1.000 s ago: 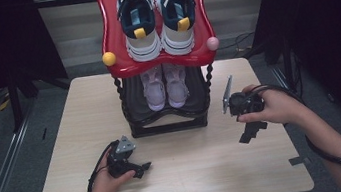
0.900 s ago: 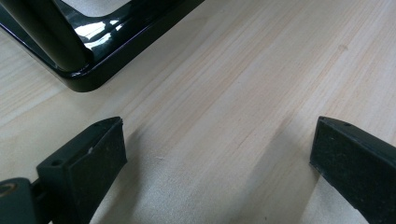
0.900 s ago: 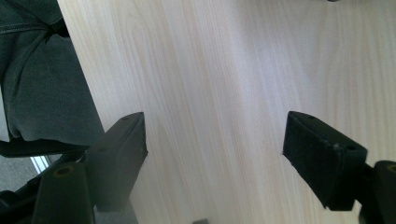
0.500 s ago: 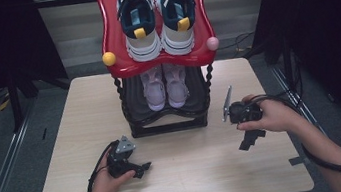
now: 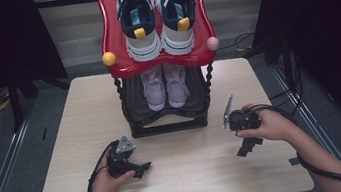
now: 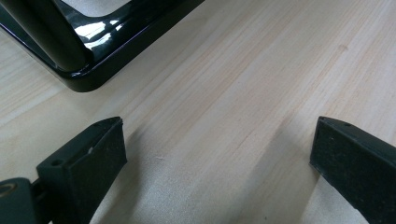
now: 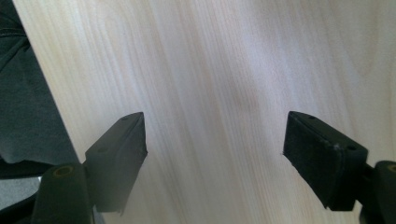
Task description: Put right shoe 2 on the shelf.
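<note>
1. Pink sneakers (image 5: 164,87) sit side by side on the lower shelf of the shoe rack (image 5: 167,125), under its red top tray (image 5: 114,58), which carries a white and navy pair (image 5: 155,20)
2. Their long axis runs front to back, and one short end of each faces the person's side of the table (image 5: 64,141). A straight reach in from the front would meet them end-on
3. In the high view the left gripper (image 5: 138,169) is low over the table, in front of the rack and toward its left corner. Its jaws are spread with nothing between them. The left gripper view (image 6: 219,154) has bare wood between the pads and the rack's glossy black base corner (image 6: 86,77) off to the upper left, so the gripper is not aimed at the shoes
4. The right gripper (image 5: 246,146) is just off the rack's right front corner, jaws also wide apart and empty. In its own view (image 7: 215,154) they point down at the table near its edge
5. The pair lies beyond and between both hands, about equally near to each. Either hand would have to lift and turn toward the shelf opening before it could close on a shoe
</note>
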Motion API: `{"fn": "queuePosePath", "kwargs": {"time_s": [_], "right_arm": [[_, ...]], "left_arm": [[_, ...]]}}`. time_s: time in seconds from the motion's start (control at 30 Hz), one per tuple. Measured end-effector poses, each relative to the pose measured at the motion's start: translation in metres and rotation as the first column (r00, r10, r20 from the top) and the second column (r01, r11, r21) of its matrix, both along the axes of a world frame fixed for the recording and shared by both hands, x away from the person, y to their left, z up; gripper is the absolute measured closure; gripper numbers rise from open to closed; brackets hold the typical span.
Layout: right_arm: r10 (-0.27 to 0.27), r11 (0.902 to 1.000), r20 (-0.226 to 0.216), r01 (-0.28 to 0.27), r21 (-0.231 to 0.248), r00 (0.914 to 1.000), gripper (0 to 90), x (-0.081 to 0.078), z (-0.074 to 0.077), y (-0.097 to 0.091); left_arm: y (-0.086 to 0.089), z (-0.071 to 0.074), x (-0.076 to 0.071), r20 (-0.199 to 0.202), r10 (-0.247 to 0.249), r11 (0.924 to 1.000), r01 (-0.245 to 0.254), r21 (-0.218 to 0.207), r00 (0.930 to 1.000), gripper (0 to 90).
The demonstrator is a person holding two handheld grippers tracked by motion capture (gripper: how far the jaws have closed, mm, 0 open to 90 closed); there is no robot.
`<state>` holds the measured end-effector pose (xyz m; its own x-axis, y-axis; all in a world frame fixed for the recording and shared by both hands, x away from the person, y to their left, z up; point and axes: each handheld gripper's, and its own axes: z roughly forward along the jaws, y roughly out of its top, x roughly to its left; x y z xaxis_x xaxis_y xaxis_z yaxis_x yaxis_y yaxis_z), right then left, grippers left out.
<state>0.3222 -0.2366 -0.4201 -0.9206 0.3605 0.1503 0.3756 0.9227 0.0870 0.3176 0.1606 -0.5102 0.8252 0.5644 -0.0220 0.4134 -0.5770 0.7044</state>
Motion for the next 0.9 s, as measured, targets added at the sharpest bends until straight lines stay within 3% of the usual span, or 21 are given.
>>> {"fn": "queuePosePath", "kwargs": {"time_s": [0.13, 0.2, 0.33, 0.53, 0.57, 0.63, 0.7, 0.8, 0.9], "right_arm": [[-0.042, 0.9988, 0.004, 0.042, 0.027, 0.9991, 20.5, -0.002, -0.009, -0.002], [-0.032, 0.9983, 0.011, 0.031, 0.050, 0.9994, 20.5, -0.001, -0.014, -0.004], [-0.062, 0.9945, 0.027, 0.059, 0.087, 0.9977, 20.5, -0.001, -0.023, -0.009], [-0.087, 0.9911, 0.049, 0.081, 0.106, 0.9950, 19.9, -0.003, -0.038, -0.013], [-0.123, 0.9873, 0.041, 0.118, 0.107, 0.9916, 19.9, -0.005, -0.039, -0.012], [-0.111, 0.9867, 0.066, 0.102, 0.127, 0.9916, 19.7, -0.004, -0.042, -0.014], [-0.131, 0.9825, 0.074, 0.119, 0.143, 0.9886, 19.5, -0.006, -0.045, -0.014], [-0.143, 0.9766, 0.061, 0.131, 0.171, 0.9878, 18.6, -0.008, -0.049, -0.015], [-0.152, 0.9733, 0.079, 0.135, 0.186, 0.9853, 18.5, -0.009, -0.055, -0.017]], "left_arm": [[0.000, 0.000, 0.000, 0.000, 0.000, 1.0000, 0.000, 0.000, 1.0000, 2.9], [0.000, 0.000, 0.000, 0.000, 0.000, 1.0000, 0.000, 0.000, 1.0000, 2.9], [0.000, 0.000, 0.000, 0.000, 0.000, 1.0000, 0.000, 0.000, 1.0000, 2.9], [0.000, 0.000, 0.000, 0.000, 0.000, 1.0000, 0.000, 0.000, 1.0000, 2.9], [0.000, 0.000, 0.000, 0.000, 0.000, 1.0000, 0.000, 0.000, 1.0000, 2.9], [0.000, 0.000, 0.000, 0.000, 0.000, 1.0000, 0.000, 0.000, 1.0000, 2.9], [0.000, 0.000, 0.000, 0.000, 0.000, 1.0000, 0.000, 0.000, 1.0000, 2.9], [0.000, 0.000, 0.000, 0.000, 0.000, 1.0000, 0.000, 0.000, 1.0000, 2.9], [0.000, 0.000, 0.000, 0.000, 0.000, 1.0000, 0.000, 0.000, 1.0000, 2.9]]}}
